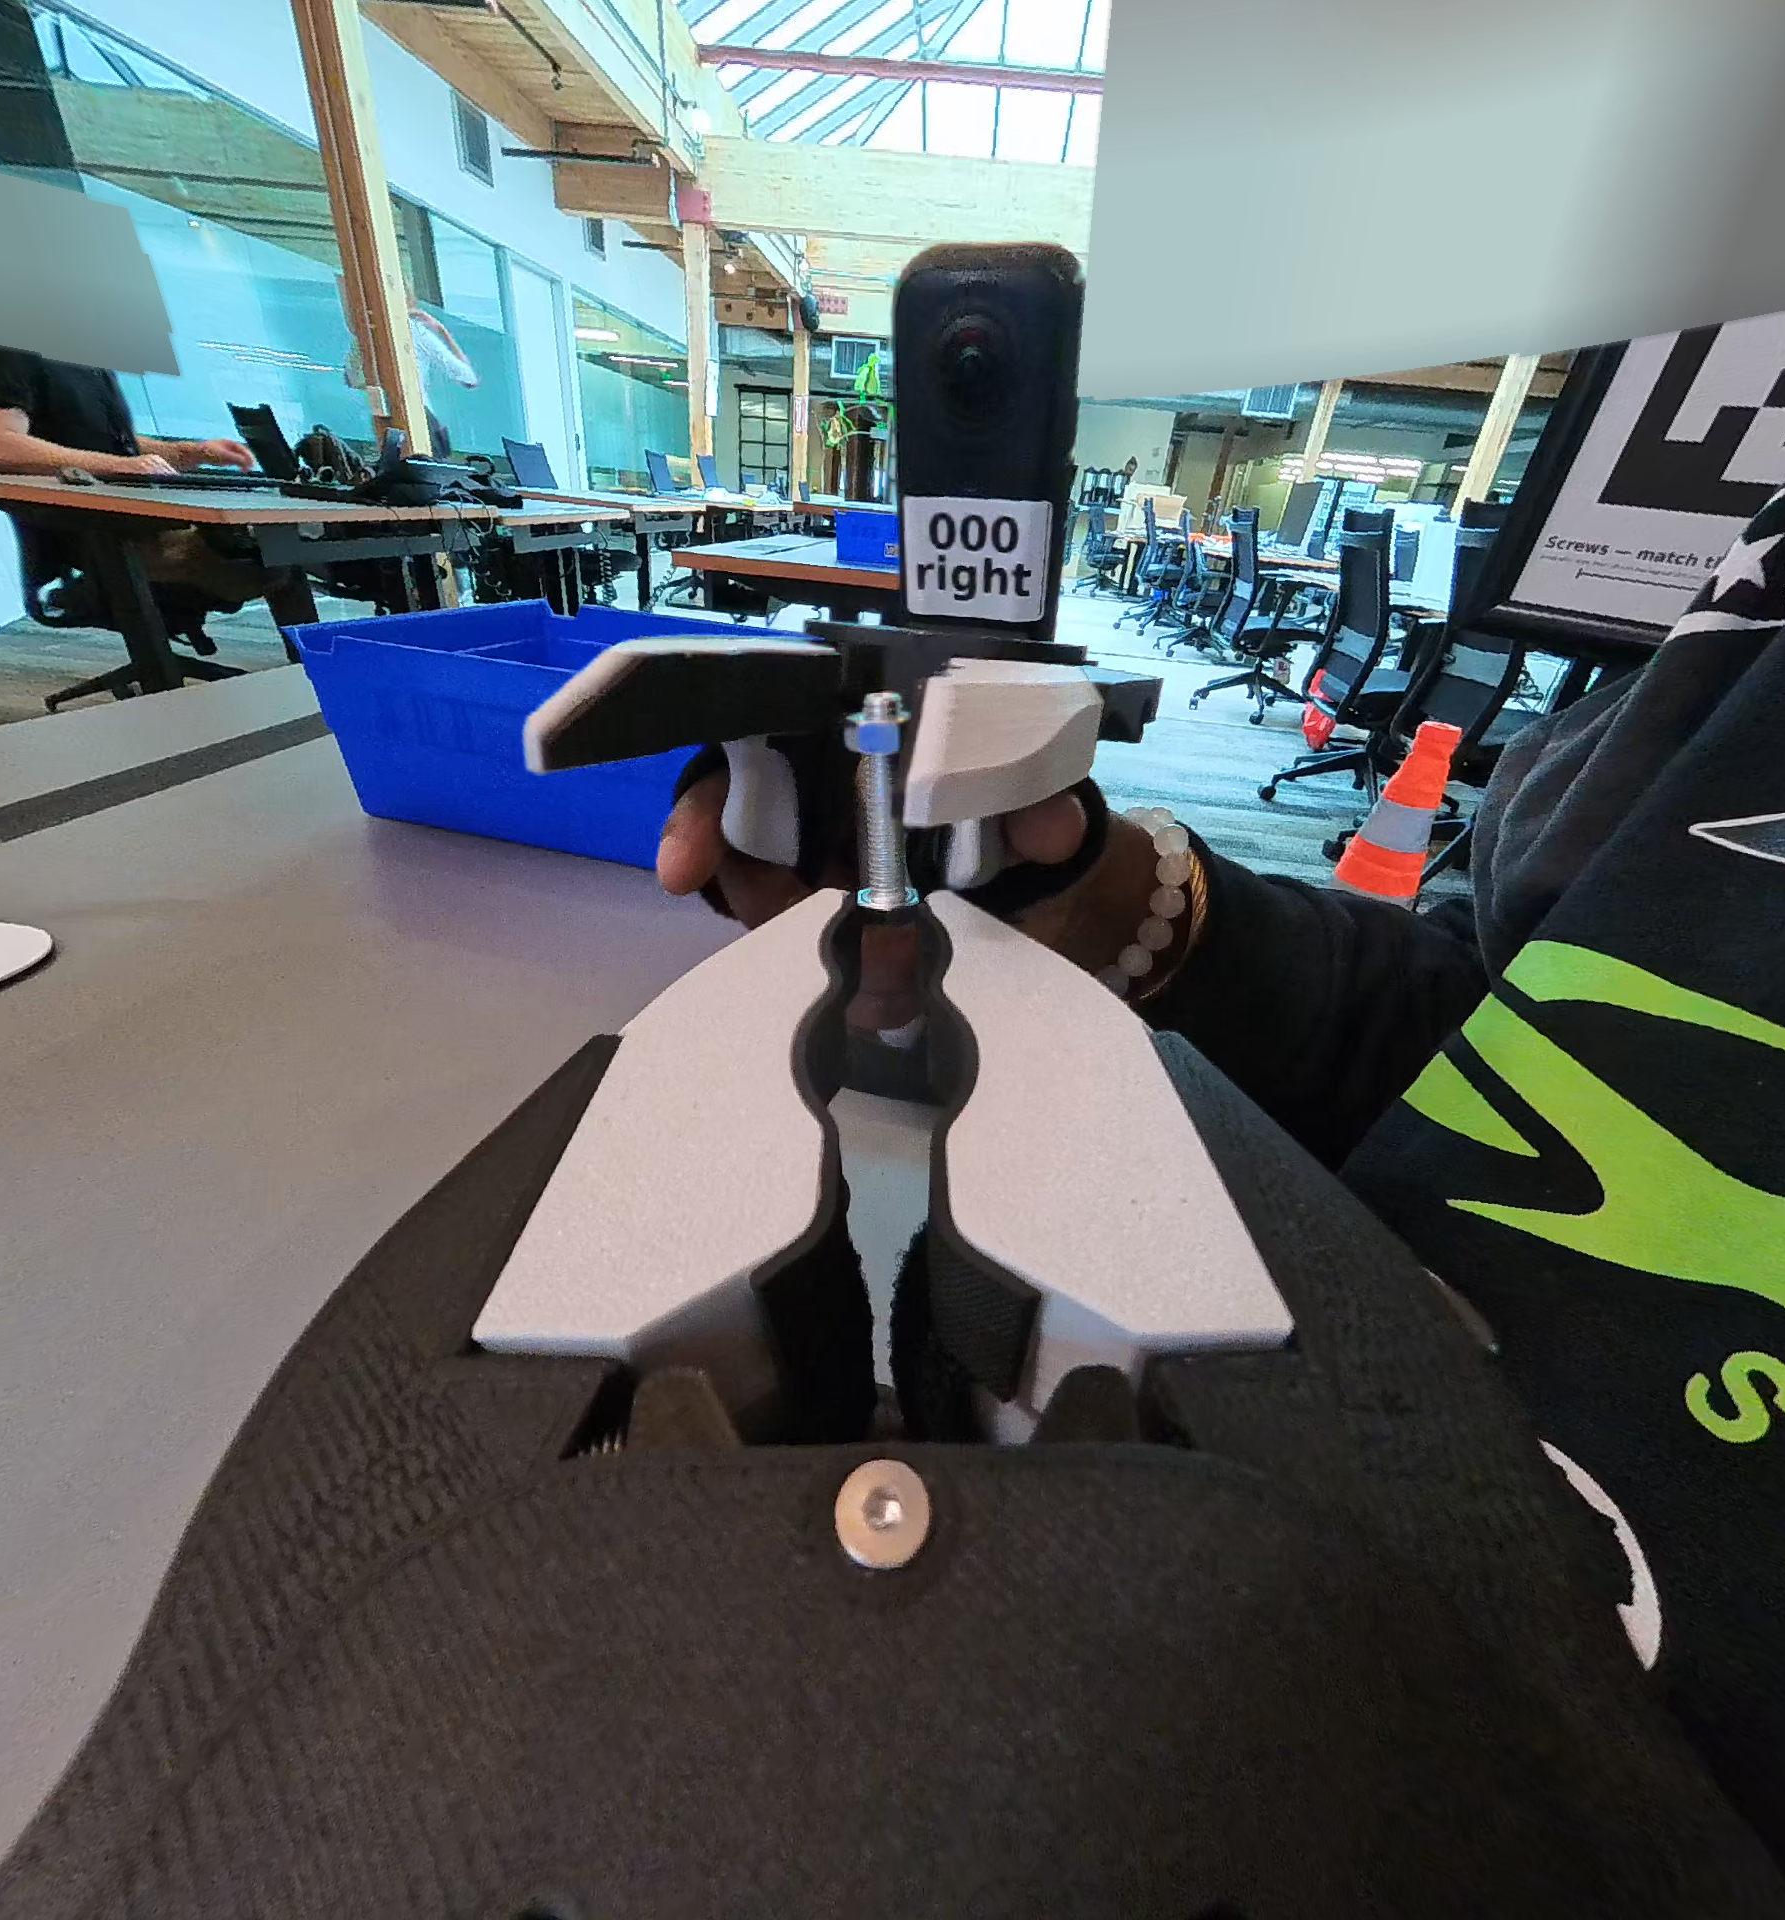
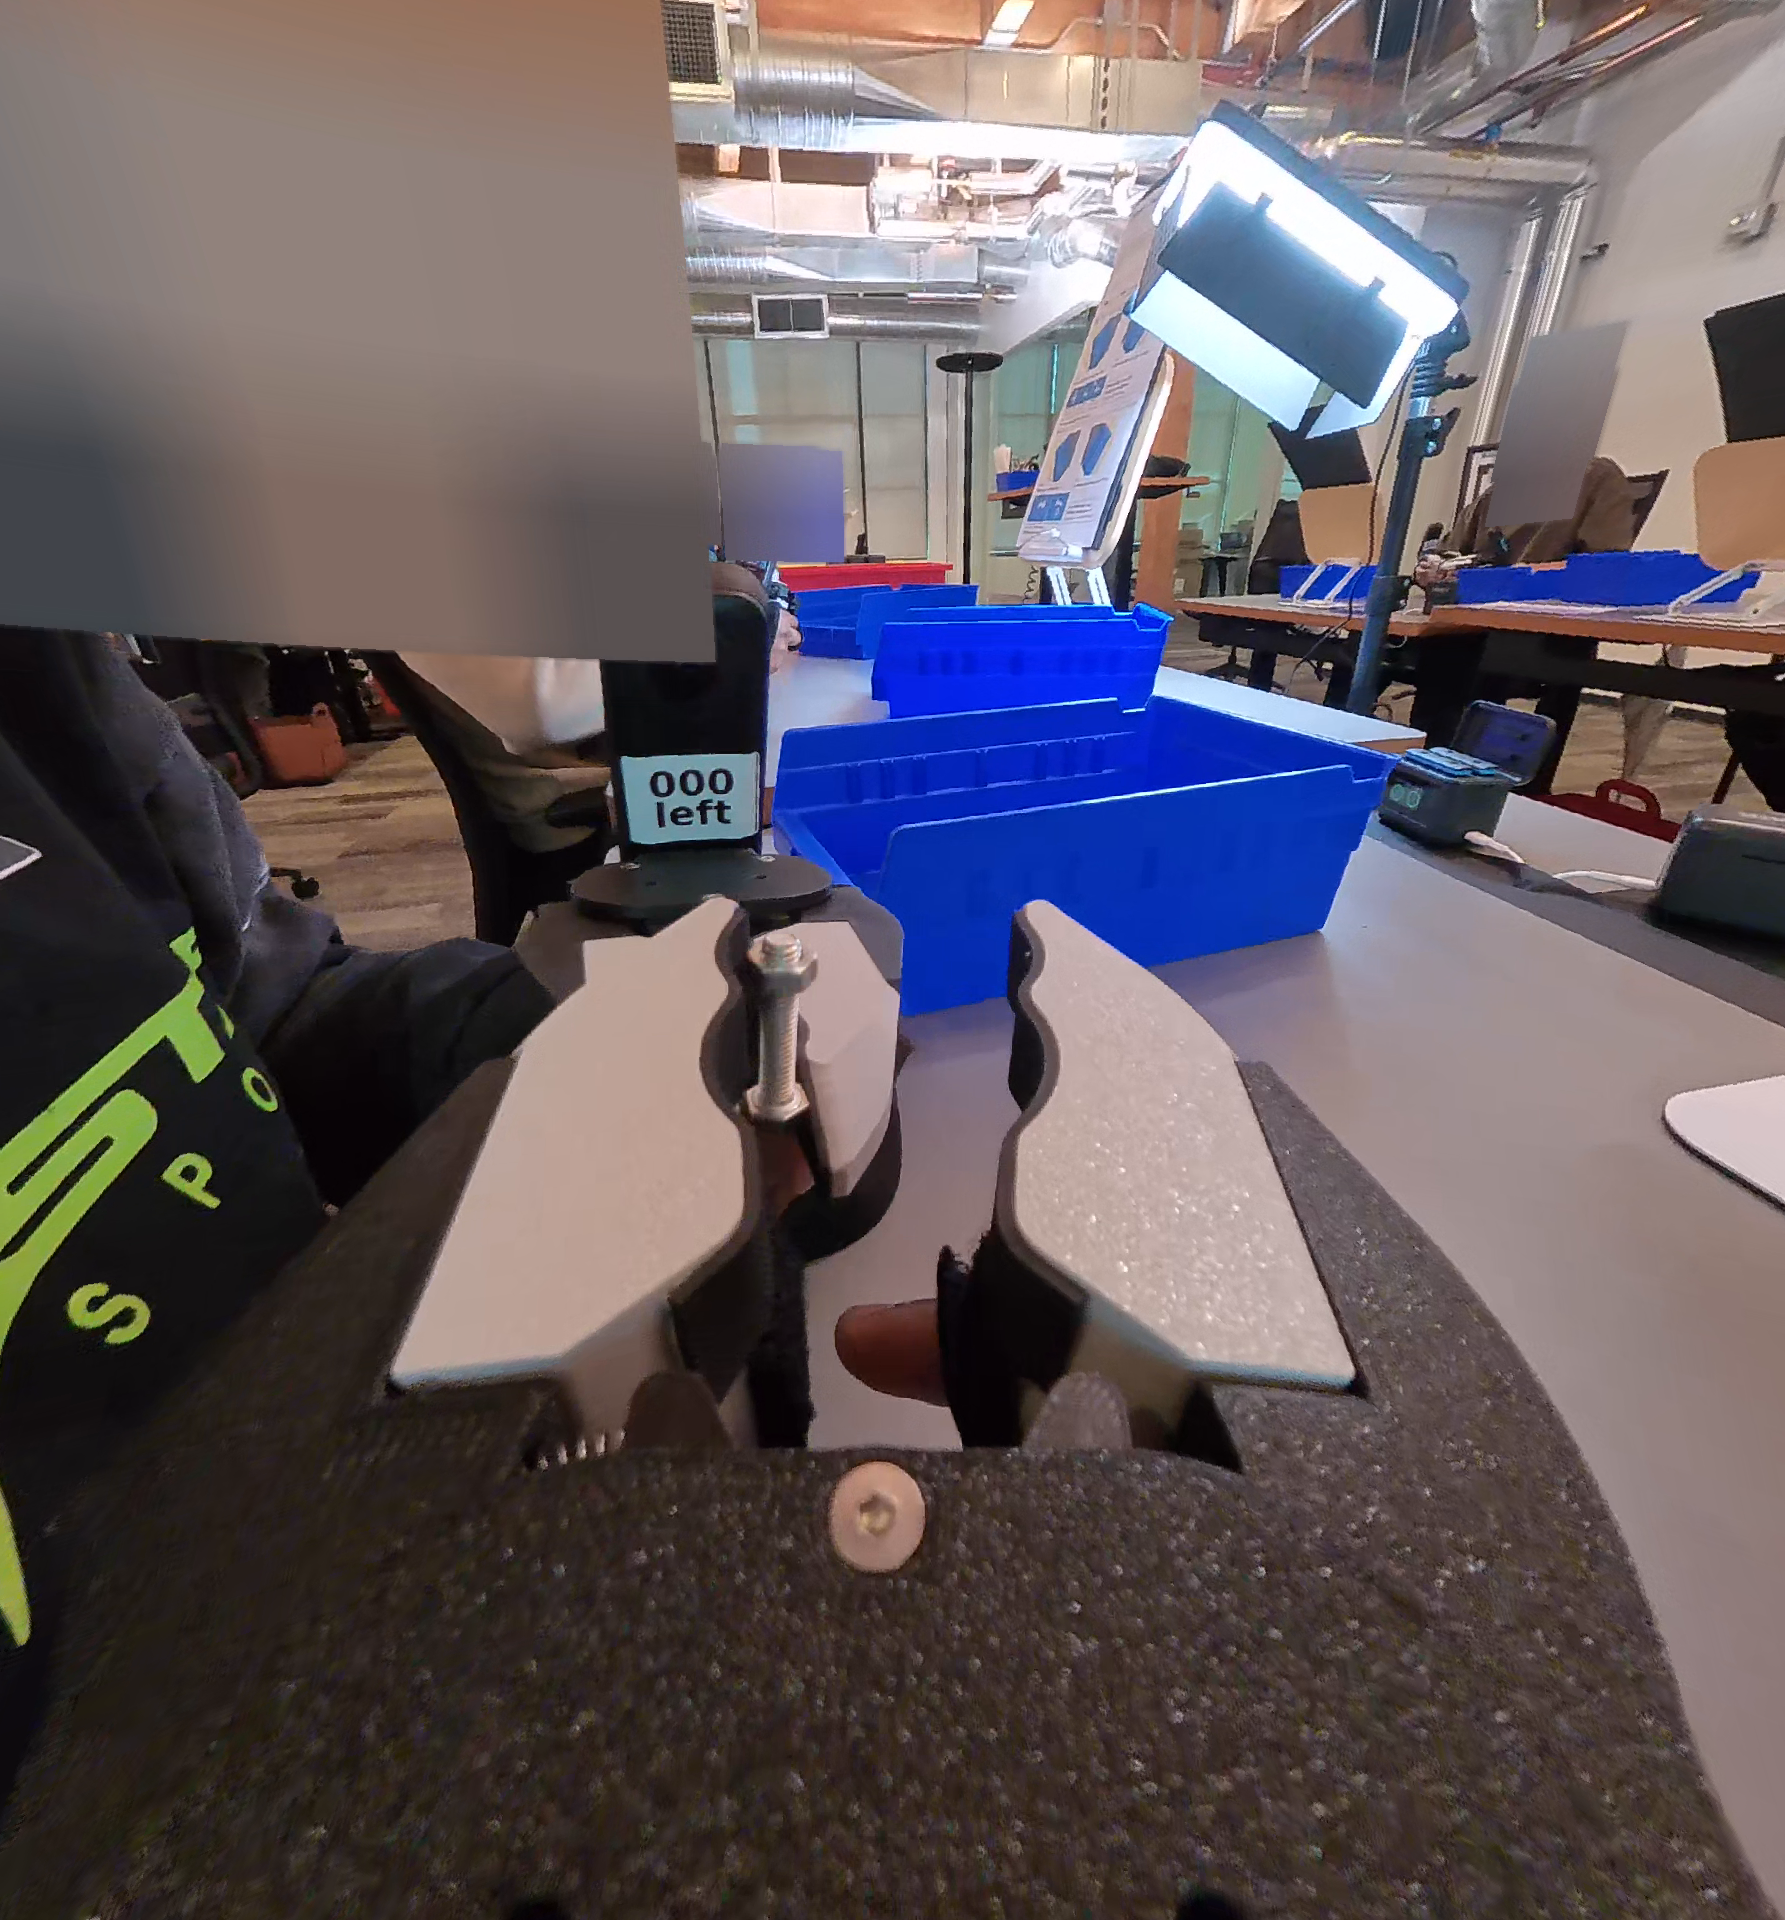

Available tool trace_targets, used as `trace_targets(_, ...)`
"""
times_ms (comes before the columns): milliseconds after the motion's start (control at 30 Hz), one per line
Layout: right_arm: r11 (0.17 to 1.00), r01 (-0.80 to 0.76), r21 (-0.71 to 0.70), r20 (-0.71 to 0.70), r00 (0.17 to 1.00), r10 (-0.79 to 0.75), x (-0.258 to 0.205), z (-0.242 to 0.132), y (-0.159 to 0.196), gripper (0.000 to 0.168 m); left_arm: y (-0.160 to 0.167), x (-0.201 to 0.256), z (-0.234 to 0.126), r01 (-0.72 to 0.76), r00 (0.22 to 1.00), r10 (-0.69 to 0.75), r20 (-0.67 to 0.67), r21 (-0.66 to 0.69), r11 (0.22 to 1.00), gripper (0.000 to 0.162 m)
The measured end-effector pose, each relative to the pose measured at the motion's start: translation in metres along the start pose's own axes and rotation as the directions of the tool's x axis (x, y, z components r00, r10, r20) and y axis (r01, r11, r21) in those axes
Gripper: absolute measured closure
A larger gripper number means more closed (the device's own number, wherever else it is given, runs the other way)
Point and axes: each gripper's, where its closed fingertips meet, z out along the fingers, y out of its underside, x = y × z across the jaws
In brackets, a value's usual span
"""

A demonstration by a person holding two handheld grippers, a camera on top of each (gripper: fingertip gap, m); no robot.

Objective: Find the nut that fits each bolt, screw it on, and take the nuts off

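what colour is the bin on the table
Bright blue bin, clearest in the right wrist view.

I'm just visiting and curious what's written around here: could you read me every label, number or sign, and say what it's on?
I won't repeat wording; these carry it:
White label on the black camera, left wrist view.
Second white label on the other camera, right wrist view.
Black-and-white sign, right edge.
Green lettering on the dark sweatshirt.
Distant poster: too small to read.

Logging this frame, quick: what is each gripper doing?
Left gripper: shut on the bolt's lower end.
Right gripper: open, around the nut, not gripping.
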Motion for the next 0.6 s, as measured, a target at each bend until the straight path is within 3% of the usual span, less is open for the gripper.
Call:
trace_targets(433, 1.0, 0.021, 0.017, -0.063, 0.998, -0.02, 0.008, -0.033, -0.006, 0.125, -0.001, -0.001, -0.001, 0.01, 1.0, -0.01, 0.0, 0.007, 1.0, 0.152)
trace_targets(600, 0.999, 0.008, 0.037, -0.009, 1.0, -0.008, -0.001, -0.027, -0.01, 0.123, -0.001, -0.001, 0.0, 0.009, 1.0, -0.009, -0.001, 0.004, 1.0, 0.152)
